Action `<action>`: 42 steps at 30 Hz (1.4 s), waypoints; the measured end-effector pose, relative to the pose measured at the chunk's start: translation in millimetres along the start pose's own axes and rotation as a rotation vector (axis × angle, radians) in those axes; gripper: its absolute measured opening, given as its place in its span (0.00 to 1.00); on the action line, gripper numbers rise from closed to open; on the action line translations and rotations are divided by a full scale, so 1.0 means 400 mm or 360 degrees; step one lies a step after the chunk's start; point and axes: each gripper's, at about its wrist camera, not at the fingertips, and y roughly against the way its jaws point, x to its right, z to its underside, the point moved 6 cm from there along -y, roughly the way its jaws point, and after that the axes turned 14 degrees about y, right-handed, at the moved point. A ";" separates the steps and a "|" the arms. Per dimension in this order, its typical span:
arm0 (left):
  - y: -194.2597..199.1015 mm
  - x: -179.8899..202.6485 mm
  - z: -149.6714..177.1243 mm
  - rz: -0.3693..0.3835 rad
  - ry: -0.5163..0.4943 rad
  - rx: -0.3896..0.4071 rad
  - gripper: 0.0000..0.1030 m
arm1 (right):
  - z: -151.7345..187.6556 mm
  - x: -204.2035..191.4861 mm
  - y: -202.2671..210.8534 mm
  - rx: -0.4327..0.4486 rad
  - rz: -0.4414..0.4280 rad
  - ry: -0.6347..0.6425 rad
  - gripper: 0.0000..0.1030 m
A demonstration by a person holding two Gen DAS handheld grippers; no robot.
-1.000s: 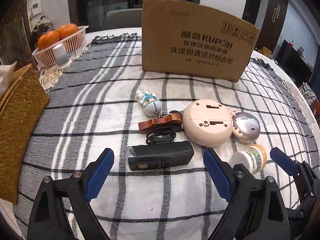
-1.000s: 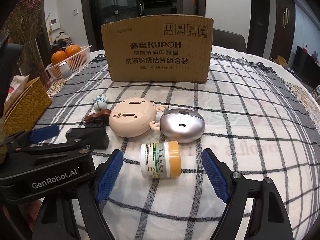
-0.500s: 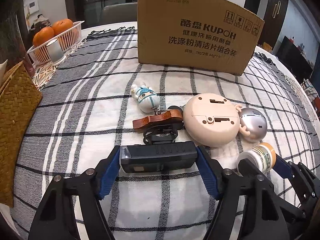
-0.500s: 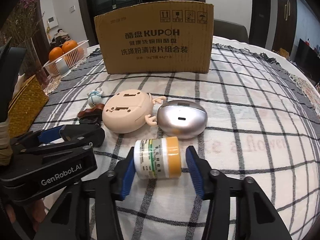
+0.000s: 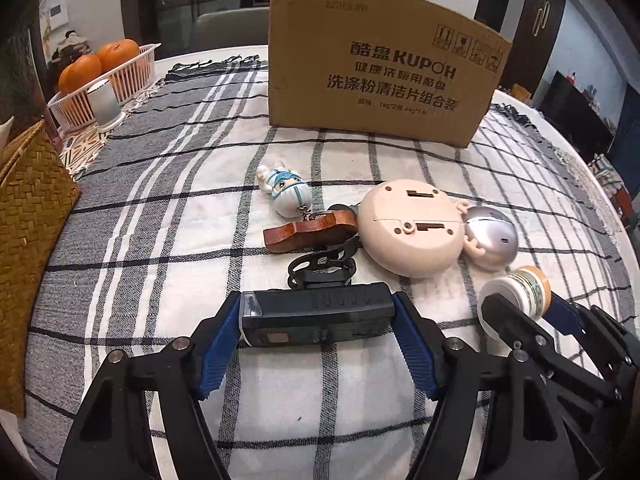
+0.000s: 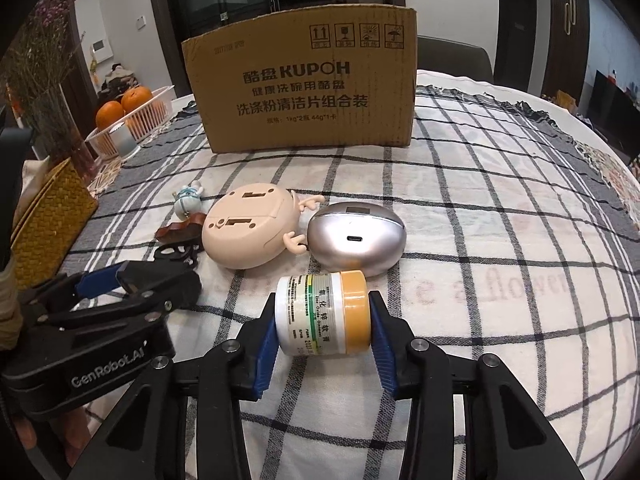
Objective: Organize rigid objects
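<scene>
On the checked surface (image 6: pixel 500 240) before the cardboard box (image 6: pixel 304 92), my left gripper (image 5: pixel 316 316) fingers clamp the black device (image 5: pixel 316 314) by its ends, beside the round beige toy (image 5: pixel 408 228); my right gripper (image 6: pixel 322 320) fingers pinch the small jar (image 6: pixel 322 314) lying sideways.

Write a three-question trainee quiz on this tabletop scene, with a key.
1. True or false: the left gripper is closed on the black device.
2. Which end of the ointment jar does its orange lid face in the right wrist view? A) left B) right
3. Fill in: the silver case lies right of the round ____ gadget.

Key: 1 true; 2 B; 3 beige. The right gripper clamps the jar at both ends.
</scene>
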 end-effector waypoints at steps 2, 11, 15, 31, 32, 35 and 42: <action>0.009 0.000 0.001 0.0018 -0.0003 0.0006 0.70 | -0.002 -0.001 0.007 0.0011 0.0004 0.0001 0.41; 0.056 -0.003 0.005 0.0017 -0.0046 0.0070 0.70 | -0.013 -0.006 0.046 0.0066 0.0002 0.0010 0.41; 0.079 -0.002 -0.001 0.0009 -0.0069 0.0119 0.70 | -0.021 -0.003 0.065 0.0092 0.0010 0.0010 0.41; 0.176 0.019 -0.090 0.0075 -0.0094 0.0323 0.70 | -0.105 0.010 0.157 0.0247 0.0087 0.0006 0.41; 0.182 0.022 -0.099 0.0083 -0.0096 0.0334 0.70 | -0.112 0.012 0.162 0.0260 0.0094 0.0004 0.41; 0.194 0.030 -0.120 0.0097 -0.0102 0.0361 0.70 | -0.132 0.017 0.175 0.0289 0.0111 0.0003 0.41; 0.233 0.054 -0.190 0.0134 -0.0117 0.0461 0.70 | -0.180 0.036 0.204 0.0365 0.0141 -0.0049 0.41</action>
